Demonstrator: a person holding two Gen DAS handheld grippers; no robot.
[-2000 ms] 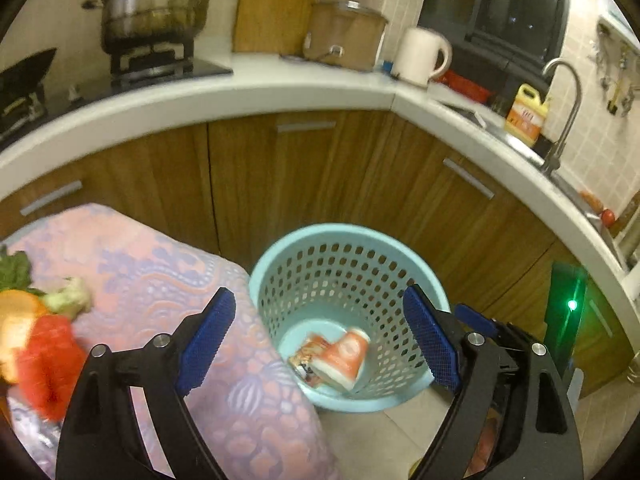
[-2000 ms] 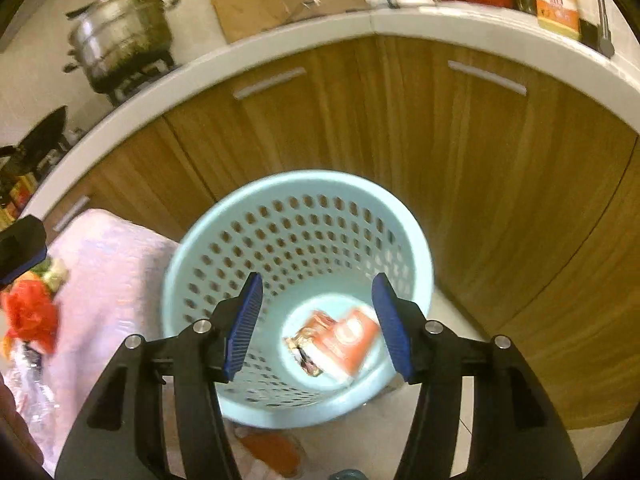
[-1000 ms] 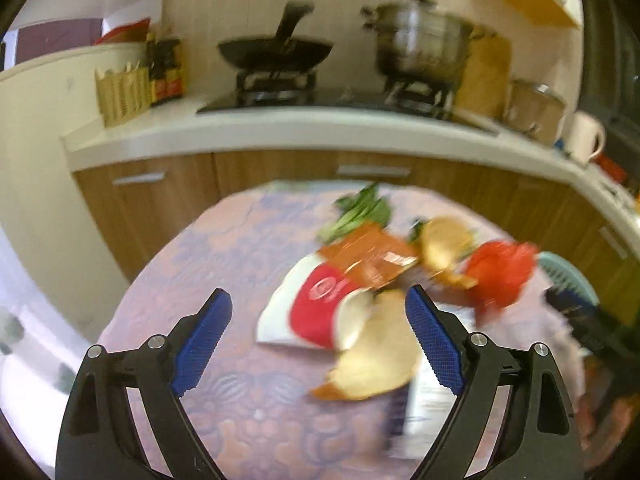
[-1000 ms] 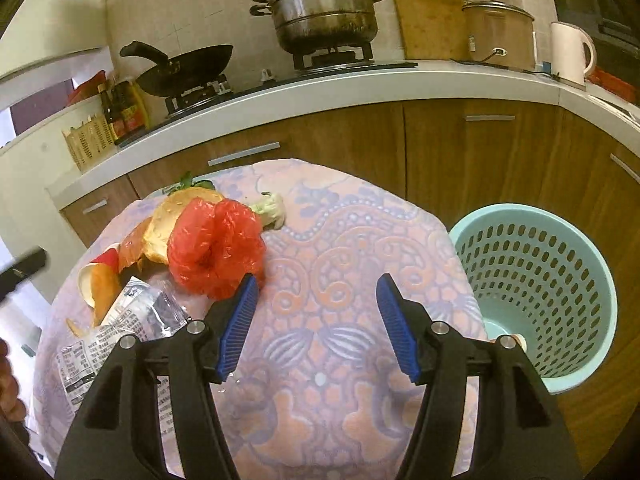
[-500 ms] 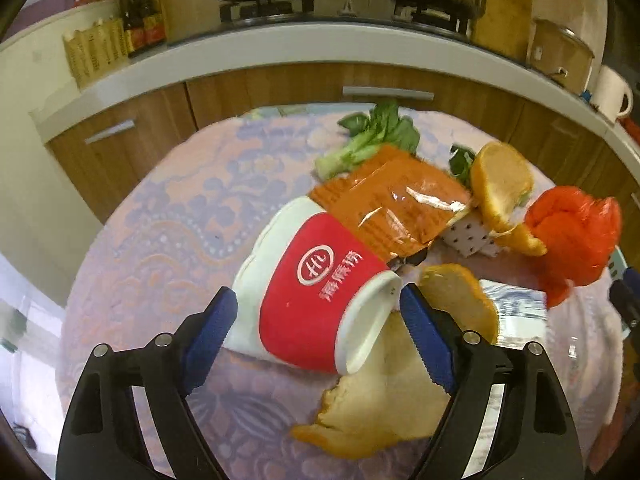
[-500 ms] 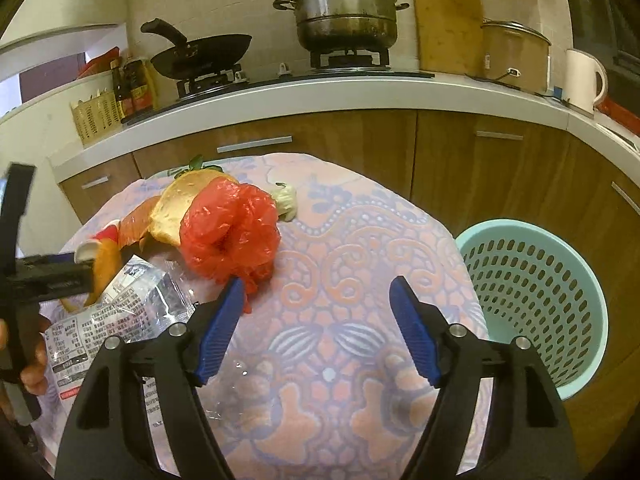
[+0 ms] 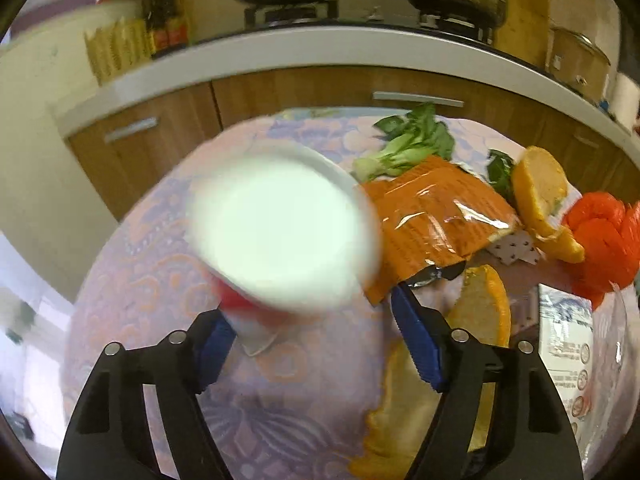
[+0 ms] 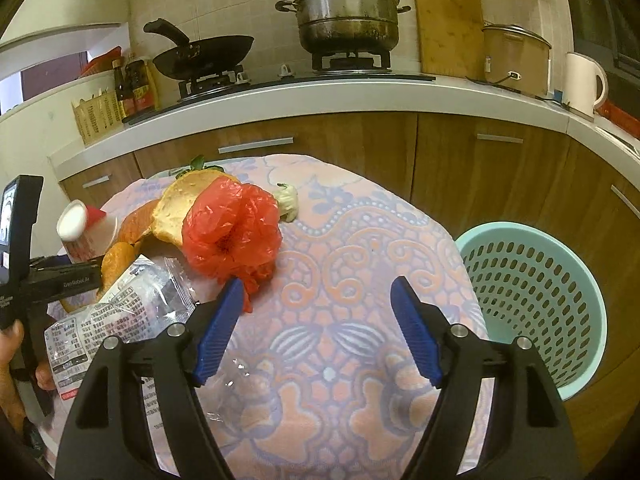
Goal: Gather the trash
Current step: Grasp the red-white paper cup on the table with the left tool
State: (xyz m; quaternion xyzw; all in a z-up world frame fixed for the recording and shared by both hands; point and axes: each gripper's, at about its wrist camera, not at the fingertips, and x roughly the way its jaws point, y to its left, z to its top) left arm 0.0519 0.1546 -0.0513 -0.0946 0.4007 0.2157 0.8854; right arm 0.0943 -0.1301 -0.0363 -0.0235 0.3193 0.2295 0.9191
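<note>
My left gripper (image 7: 316,338) is shut on a red and white paper cup (image 7: 280,236), which tilts up with its white bottom toward the camera. The cup also shows in the right wrist view (image 8: 82,224), lifted off the table. An orange wrapper (image 7: 436,216), pomelo peels (image 7: 536,196), green leaves (image 7: 412,144), a red plastic bag (image 8: 232,232) and a clear printed wrapper (image 8: 120,308) lie on the patterned tablecloth (image 8: 352,280). My right gripper (image 8: 316,328) is open and empty above the cloth. The light blue trash basket (image 8: 536,280) stands on the floor at the right.
A curved kitchen counter (image 8: 320,92) with wooden cabinets runs behind the table. On it are a wok (image 8: 204,56), a steel steamer pot (image 8: 348,8), a cutting board (image 8: 448,20), a rice cooker (image 8: 516,56) and a white kettle (image 8: 584,80).
My left gripper has closed on the paper cup and tipped it up from lying on the cloth. My right gripper has stayed open over the table, having come back from the basket.
</note>
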